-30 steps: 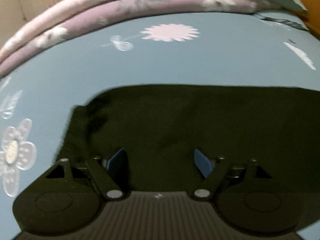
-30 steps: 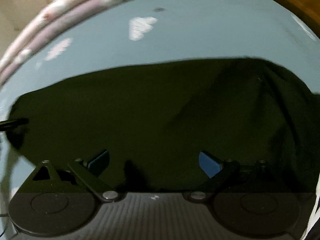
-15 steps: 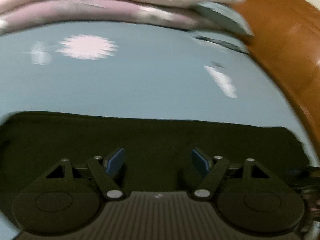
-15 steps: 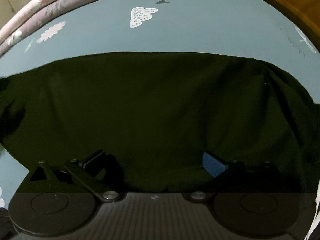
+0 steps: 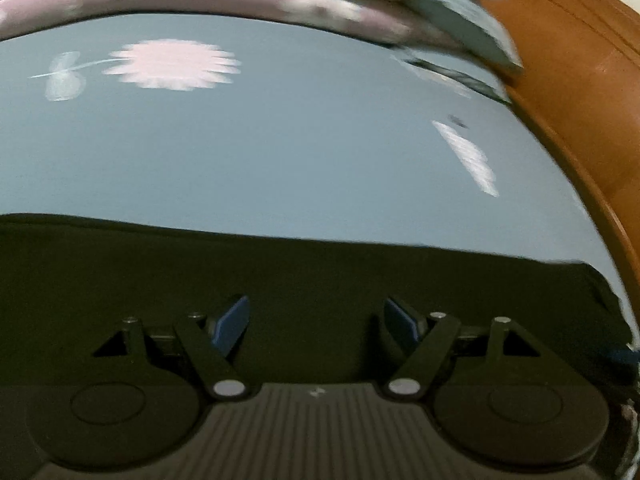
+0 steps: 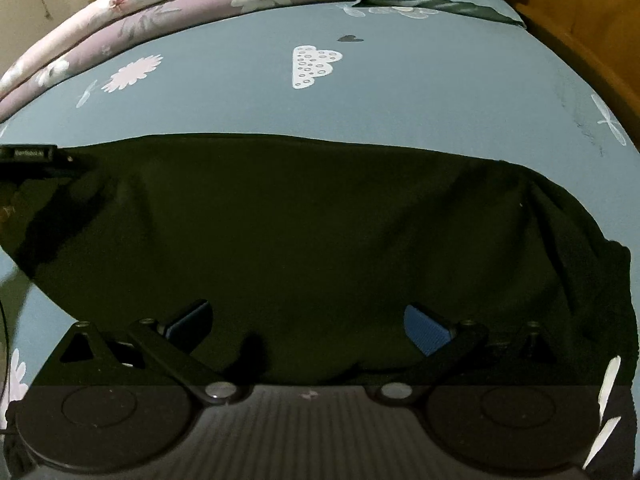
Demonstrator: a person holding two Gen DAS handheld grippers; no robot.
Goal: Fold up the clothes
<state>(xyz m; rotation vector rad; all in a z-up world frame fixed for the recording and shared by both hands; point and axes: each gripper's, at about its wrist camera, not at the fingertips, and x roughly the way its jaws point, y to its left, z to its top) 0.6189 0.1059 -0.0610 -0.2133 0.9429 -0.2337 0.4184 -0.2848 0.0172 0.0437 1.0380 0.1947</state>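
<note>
A black garment (image 6: 304, 232) is spread wide on the bed's blue sheet (image 6: 400, 96), creased at its right end; no tidy fold is seen. Both the left hand-held gripper (image 5: 316, 320) and right hand-held gripper (image 6: 308, 320) are held wide, empty, over it.

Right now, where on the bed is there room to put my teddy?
The blue sheet is bare between the dark garment and the folded quilts, around the cloud print. The near side is crowded: garment and both claws.
</note>
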